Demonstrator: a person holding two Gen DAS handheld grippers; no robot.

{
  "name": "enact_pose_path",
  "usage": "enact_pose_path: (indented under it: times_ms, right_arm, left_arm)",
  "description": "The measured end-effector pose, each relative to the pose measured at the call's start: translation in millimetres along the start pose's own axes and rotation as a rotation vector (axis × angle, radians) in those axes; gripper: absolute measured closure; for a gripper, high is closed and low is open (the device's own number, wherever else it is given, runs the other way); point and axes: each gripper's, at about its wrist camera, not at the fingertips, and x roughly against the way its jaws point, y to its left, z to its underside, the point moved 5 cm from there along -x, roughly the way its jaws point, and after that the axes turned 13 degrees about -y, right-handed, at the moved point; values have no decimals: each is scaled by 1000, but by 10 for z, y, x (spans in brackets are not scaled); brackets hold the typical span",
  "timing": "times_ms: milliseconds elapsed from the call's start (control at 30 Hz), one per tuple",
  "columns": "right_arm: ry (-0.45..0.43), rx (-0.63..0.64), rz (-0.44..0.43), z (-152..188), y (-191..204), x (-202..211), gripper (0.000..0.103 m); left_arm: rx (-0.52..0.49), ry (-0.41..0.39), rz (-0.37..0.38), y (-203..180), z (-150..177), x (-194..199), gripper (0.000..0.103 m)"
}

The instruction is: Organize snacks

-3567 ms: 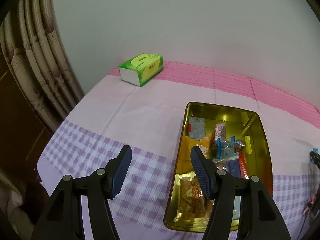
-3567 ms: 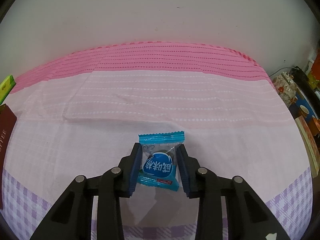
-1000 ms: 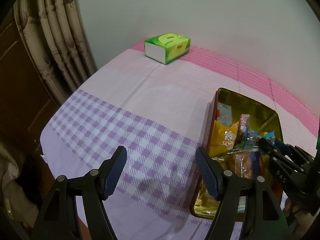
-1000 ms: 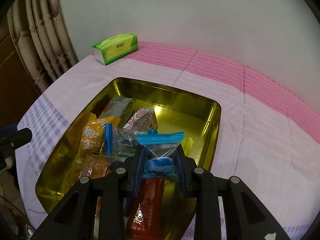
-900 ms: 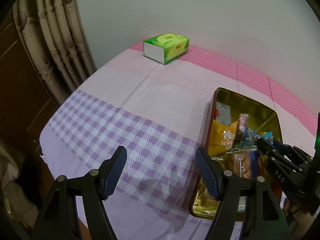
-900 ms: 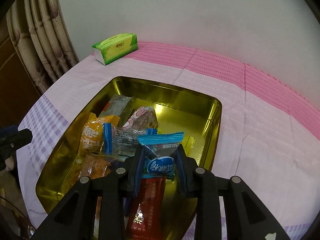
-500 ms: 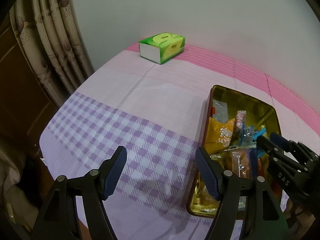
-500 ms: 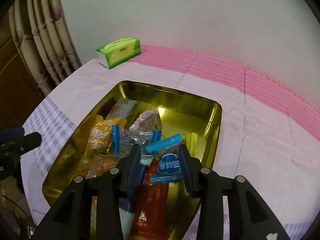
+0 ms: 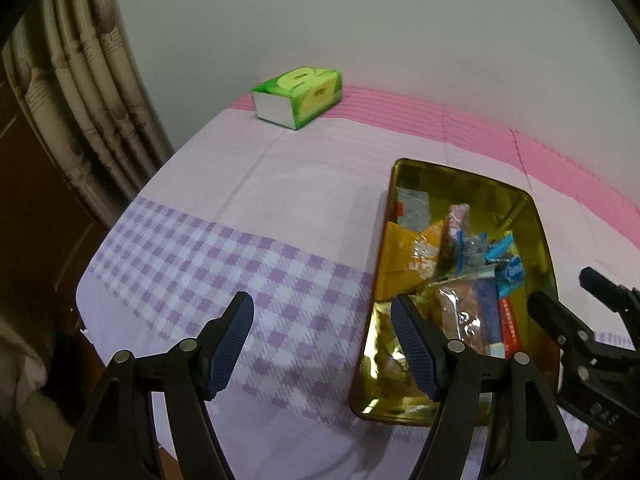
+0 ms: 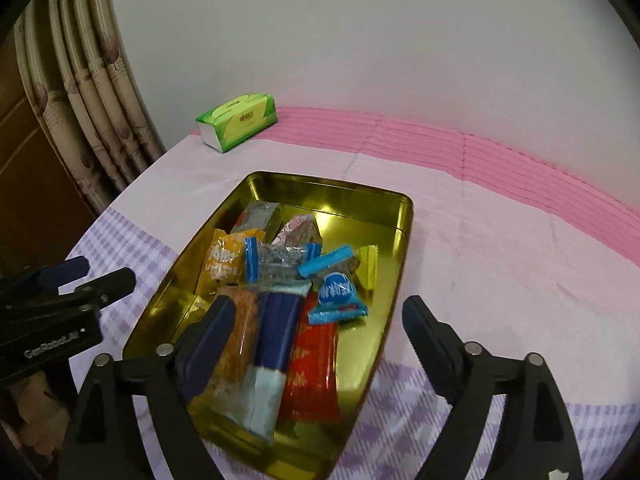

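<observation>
One blue candy packet lay loose atop the other snacks in the gold tin, clear of the right tongs, just sprung wide. Left tongs half open, empty, over the table. Likely light, crinkly, slippery; best pinched by a crimped end.

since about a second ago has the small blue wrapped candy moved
Yes. The small blue wrapped candy left the right gripper, whose jaws have just been opening, and now lies inside the gold metal tray on the other snacks.

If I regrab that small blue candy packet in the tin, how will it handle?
The blue packet looks like thin crinkly film, so probably light and floppy. Its glossy wrap may slip. It lies loose atop the red pack, so a push would likely slide it.
</observation>
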Motion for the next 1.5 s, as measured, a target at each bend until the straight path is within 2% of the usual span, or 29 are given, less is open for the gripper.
enact_pose_path:
  times_ms: [200,700,1500]
  right_arm:
    - [28,-20,5,141,-52,115,8]
    - [59,-28,35,351,-140,226,5]
    - [96,16,23,464,5,161,4]
  left_arm:
    - [-50,-6,-3,-113,27,50,31]
    - [-116,-17,12,-262,182,202,27]
    - [-113,-11,15,-261,184,194,27]
